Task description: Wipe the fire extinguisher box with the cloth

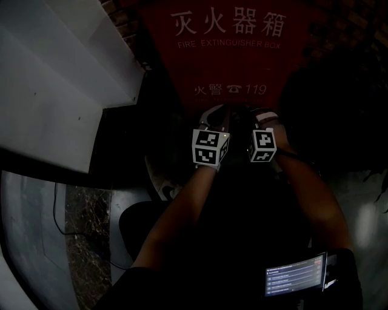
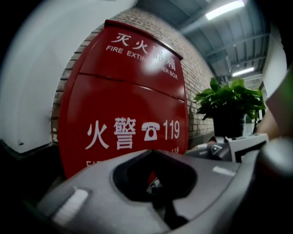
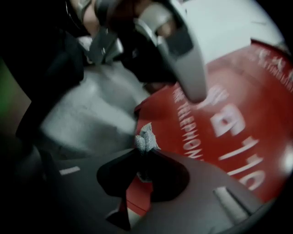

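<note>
I held both tongs close together in front of the fire extinguisher box [image 1: 227,54], low on its red front, under the white line with the telephone sign and 119. The right gripper [image 3: 144,153] was closed on the cloth [image 3: 145,139]. A small grey tuft of it stood out above the jaw tips, just before the red face of the box. The left gripper [image 2: 153,153] had its jaws pressed together with nothing between them, and it pointed at the lower part of the box. The box was shut, so I could not see what was inside it. To the right of the box stood a dark pot [image 2: 227,125] holding a green leafy plant [image 2: 229,98]. Behind the box was a brick wall [image 2: 197,73], and to the left of it a white panel [image 1: 54,91]. The floor before the box was dark. Above the box, long ceiling lamps [image 2: 224,9] were lit.
</note>
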